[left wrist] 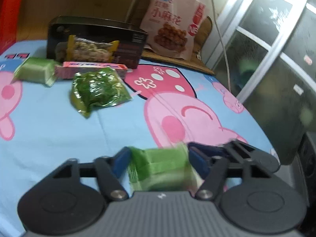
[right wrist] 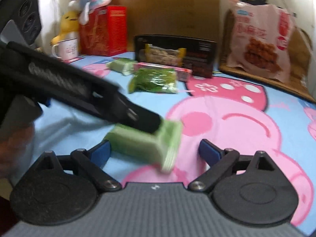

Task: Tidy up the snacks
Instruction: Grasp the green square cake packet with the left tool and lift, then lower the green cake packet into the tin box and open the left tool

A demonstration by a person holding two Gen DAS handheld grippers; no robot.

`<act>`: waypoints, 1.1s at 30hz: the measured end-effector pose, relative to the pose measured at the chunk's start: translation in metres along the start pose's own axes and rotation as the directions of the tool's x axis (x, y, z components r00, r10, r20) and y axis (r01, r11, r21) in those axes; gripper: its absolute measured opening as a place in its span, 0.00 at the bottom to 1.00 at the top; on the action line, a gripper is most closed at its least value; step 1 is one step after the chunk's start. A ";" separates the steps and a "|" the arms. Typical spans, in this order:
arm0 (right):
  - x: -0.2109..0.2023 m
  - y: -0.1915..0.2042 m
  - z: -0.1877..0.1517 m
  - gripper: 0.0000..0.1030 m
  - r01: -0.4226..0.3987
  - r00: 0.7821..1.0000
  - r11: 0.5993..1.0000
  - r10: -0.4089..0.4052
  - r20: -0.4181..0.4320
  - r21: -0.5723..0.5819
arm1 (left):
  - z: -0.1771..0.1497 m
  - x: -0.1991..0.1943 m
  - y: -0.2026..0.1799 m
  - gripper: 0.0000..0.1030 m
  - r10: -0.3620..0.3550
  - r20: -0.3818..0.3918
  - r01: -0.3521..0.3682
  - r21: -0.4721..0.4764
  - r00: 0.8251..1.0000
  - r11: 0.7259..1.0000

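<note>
My left gripper (left wrist: 158, 162) is shut on a light green snack packet (left wrist: 162, 167) and holds it over the Peppa Pig sheet; the same packet (right wrist: 146, 146) shows in the right wrist view, with the left gripper's finger on its top. My right gripper (right wrist: 154, 152) is open, its blue pads either side of that packet without touching it. Farther back lie a second light green packet (left wrist: 35, 72), a dark green leafy packet (left wrist: 98, 88), a pink box (left wrist: 92, 68) and a yellow-edged nut packet (left wrist: 90, 49) leaning on a black box (left wrist: 94, 33).
A large pink bag of fried dough twists (left wrist: 173, 21) stands at the back right on a wooden board. A red box (right wrist: 104, 29), a white mug (right wrist: 67, 48) and plush toys (right wrist: 69, 23) stand at the back left. A window (left wrist: 272, 39) is beyond the bed's right edge.
</note>
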State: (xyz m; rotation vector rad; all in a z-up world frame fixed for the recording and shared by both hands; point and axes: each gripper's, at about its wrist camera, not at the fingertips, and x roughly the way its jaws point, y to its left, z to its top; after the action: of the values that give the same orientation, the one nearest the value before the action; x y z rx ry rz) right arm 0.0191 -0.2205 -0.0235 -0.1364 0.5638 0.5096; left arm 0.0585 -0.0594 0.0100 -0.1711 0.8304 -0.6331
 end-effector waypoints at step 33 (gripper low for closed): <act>0.132 -0.120 0.175 0.70 0.058 0.968 0.994 -0.080 0.239 0.097 | 0.217 0.058 0.079 0.54 0.132 0.258 -0.119 -0.063 0.957 0.991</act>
State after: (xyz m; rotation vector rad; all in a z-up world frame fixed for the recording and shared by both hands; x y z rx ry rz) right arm 0.2575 -0.2229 0.0505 -0.0077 0.3399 0.4249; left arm 0.2828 -0.0513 0.0890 -0.2371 0.5953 -0.4595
